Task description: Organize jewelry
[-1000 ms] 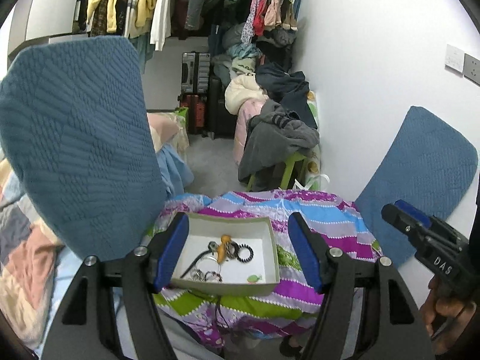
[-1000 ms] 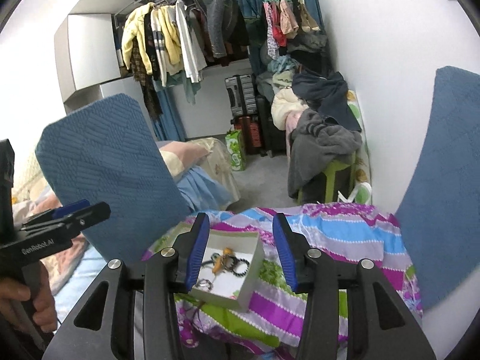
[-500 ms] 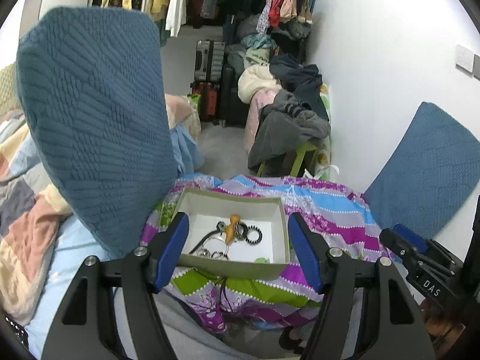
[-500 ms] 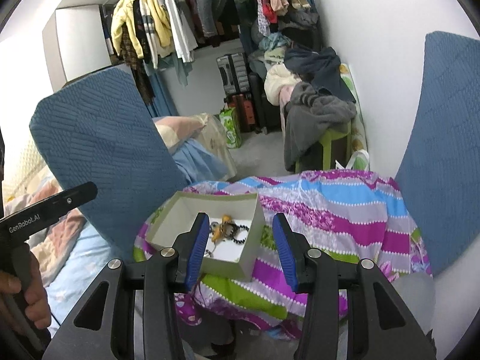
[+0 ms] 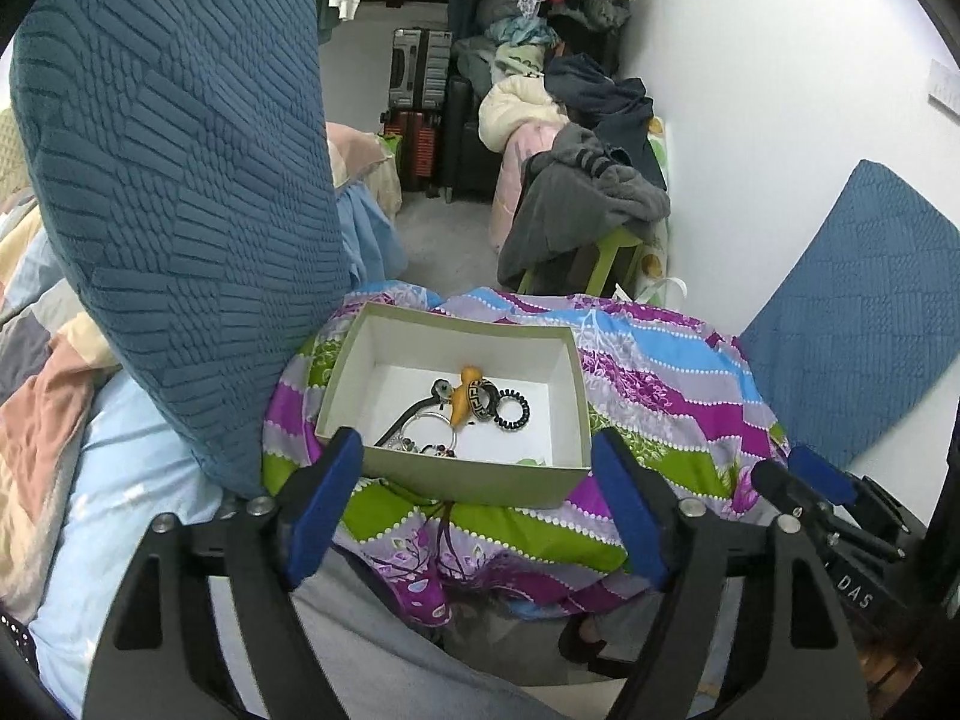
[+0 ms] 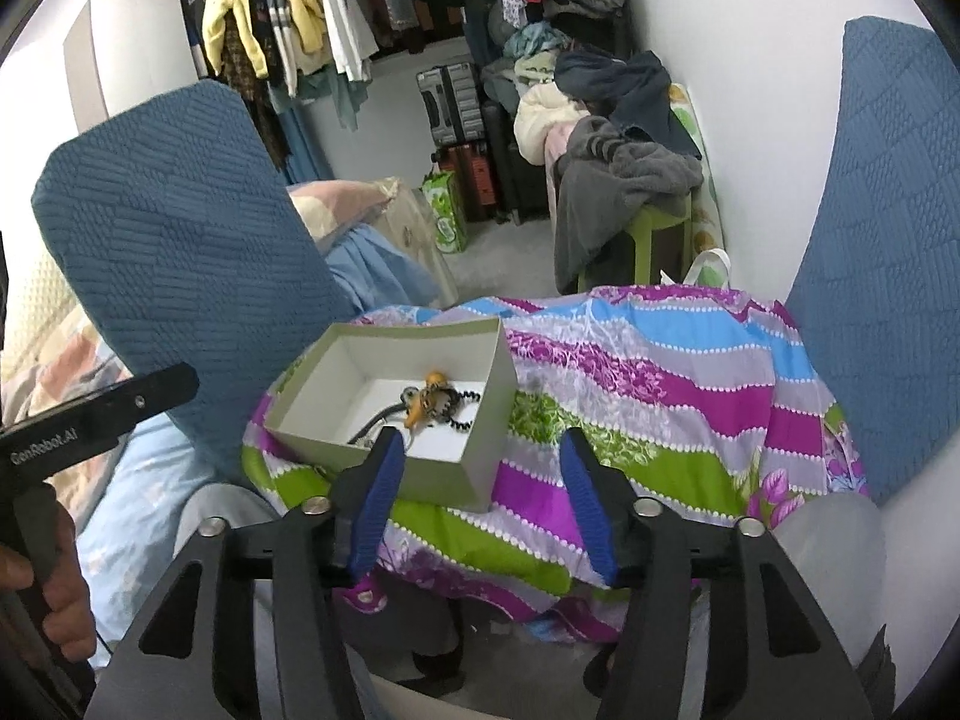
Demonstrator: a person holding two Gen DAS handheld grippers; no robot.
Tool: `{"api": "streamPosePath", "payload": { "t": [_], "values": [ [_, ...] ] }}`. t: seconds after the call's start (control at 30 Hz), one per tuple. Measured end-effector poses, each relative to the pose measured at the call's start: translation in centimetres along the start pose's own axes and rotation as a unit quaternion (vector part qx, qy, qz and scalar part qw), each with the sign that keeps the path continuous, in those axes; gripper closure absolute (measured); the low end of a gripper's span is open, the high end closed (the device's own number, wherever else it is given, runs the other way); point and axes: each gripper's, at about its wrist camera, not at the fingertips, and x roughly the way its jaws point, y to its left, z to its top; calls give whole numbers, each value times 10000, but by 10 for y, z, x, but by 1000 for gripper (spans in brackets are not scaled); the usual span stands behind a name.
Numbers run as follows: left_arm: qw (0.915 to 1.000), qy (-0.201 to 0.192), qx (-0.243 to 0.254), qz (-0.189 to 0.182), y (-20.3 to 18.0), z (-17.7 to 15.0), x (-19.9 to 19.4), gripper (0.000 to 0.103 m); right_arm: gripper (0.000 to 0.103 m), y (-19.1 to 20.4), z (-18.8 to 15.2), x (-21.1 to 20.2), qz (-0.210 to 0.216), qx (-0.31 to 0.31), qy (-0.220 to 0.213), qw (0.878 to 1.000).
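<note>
Left claw (image 5: 474,498): jaws opening, empty, framing the near wall of the box (image 5: 468,480) at lower centre. Right claw (image 6: 477,501): jaws opening, empty, off the box's right corner. Jewelry (image 5: 462,408) lies tangled inside, on the striped cloth (image 5: 660,384), presumably for sorting.

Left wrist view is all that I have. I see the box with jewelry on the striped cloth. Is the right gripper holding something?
Observer: No. The right gripper holds nothing; its jaws are opening, and it points at the near right corner of the box.
Operator: Is my left gripper visible from that side?
Observer: Yes. The left gripper comes in at the left edge, beside the box and not touching it, with a hand around its handle.
</note>
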Motion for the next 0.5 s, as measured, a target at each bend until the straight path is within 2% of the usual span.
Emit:
{"api": "streamPosePath", "payload": {
  "t": [0.1,0.17,0.33,0.47,0.5],
  "values": [
    [10000,42,8,52,-1,-1,1,22,34,1,0,-1,-53,-52,-36,10000],
    [9999,69,11,124,0,-1,3,21,21,0,0,-2,-131,-83,-69,9999],
    [9996,102,26,248,0,-2,5,20,19,-2,2,-4,-178,-99,-131,9997],
    [9995,105,27,300,1,-2,5,20,4,-4,1,-4,-252,-79,-144,9995],
    [9995,101,28,312,1,-2,5,20,2,-4,2,-4,-288,-79,-146,9994]
  ]
}}
